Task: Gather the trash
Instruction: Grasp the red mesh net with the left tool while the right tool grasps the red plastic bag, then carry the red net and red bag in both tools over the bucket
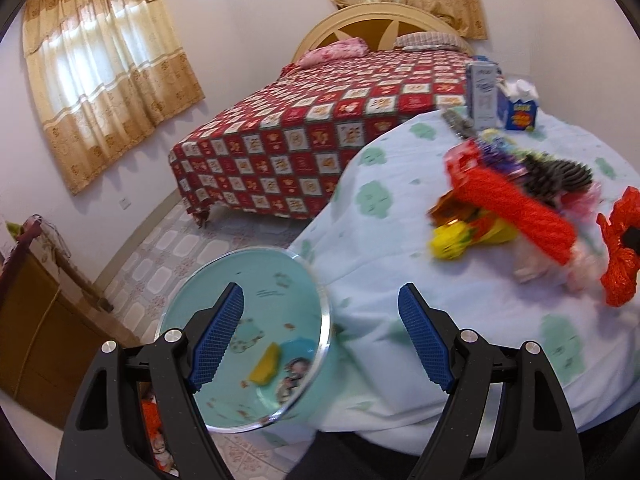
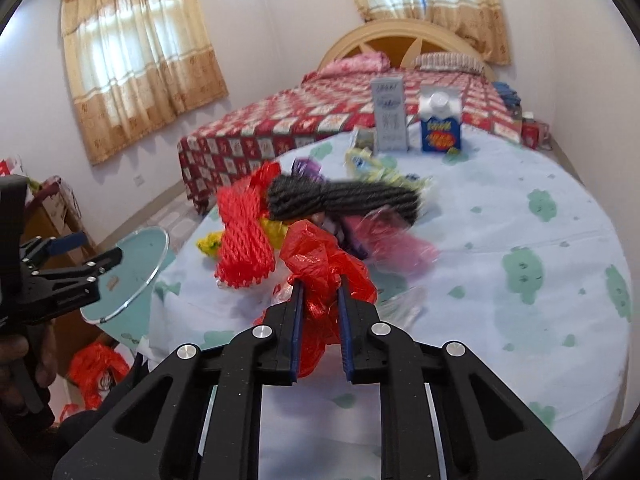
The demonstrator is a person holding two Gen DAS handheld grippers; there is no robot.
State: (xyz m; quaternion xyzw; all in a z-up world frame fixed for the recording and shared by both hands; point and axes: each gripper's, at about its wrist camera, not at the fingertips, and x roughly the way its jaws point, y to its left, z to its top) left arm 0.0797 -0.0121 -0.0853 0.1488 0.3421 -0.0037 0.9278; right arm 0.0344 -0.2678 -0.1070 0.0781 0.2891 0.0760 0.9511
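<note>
The right gripper (image 2: pixel 319 292) has its jaws drawn close together on a crumpled red plastic bag (image 2: pixel 326 276), which bulges above and hangs below the blue pads; in the left wrist view the same bag (image 1: pixel 620 256) shows at the far right edge. It sits at the near side of a heap of trash on the table (image 2: pixel 520 300), which is covered with a pale cloth printed with green patches. In that heap lie a red foam fruit net (image 2: pixel 242 236), a dark grey knitted piece (image 2: pixel 344 196), a yellow wrapper (image 2: pixel 210 246) and pink film (image 2: pixel 396 248) — all blurred, so finer detail cannot be told. Farther back on the table stand a tall pale carton (image 2: pixel 390 114) and a blue carton with a white cap (image 2: pixel 440 122), just beside each other. The left gripper (image 1: pixel 320 336) is wide open and holds nothing; it hangs over the table's near edge, its left finger (image 1: pixel 218 336) in front of the mouth of a light-blue waste bin (image 1: pixel 304 280) that stands just beside the table. Inside the bin lie a yellow scrap (image 1: pixel 266 368) and a printed wrapper (image 1: pixel 296 372). A bed with a red checked cover (image 1: pixel 304 136) stands behind.
</note>
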